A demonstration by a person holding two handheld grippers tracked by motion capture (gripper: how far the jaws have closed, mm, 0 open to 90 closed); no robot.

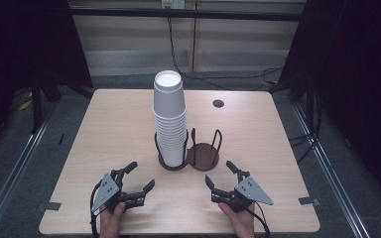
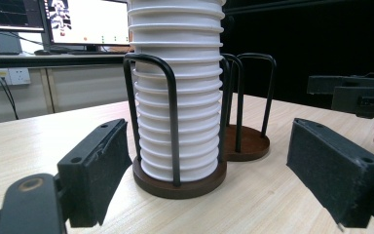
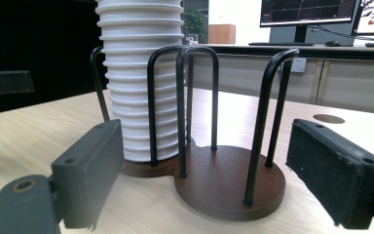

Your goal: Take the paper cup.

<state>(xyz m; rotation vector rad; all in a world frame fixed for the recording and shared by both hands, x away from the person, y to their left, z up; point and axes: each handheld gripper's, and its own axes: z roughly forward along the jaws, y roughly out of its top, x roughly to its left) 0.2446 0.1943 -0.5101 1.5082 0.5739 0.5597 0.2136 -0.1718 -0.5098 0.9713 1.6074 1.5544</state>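
**A:** so where was everything, closest first?

**B:** Nearest me were my two grippers, low over the table's [image 1: 104, 124] front edge. Left gripper [image 1: 138, 178] was spread wide, nothing in it. Right gripper [image 1: 220, 171], same deal: released and empty.

**A:** And the cups?

**B:** Just ahead, between the two. The stack [image 1: 169, 121] stood upright in the holder's [image 1: 188, 157] left bay, so its long axis was vertical. It lay ahead and right of my left gripper, which looked a bit closer. The right gripper faced the empty bay [image 3: 231, 178].

**A:** materials?

**B:** Cups were white and smooth, with ribbed rims nested tight. The holder had round dark wood bases and thin black wire hoops. Jaw pads [image 2: 333, 168] were black and looked foamy.
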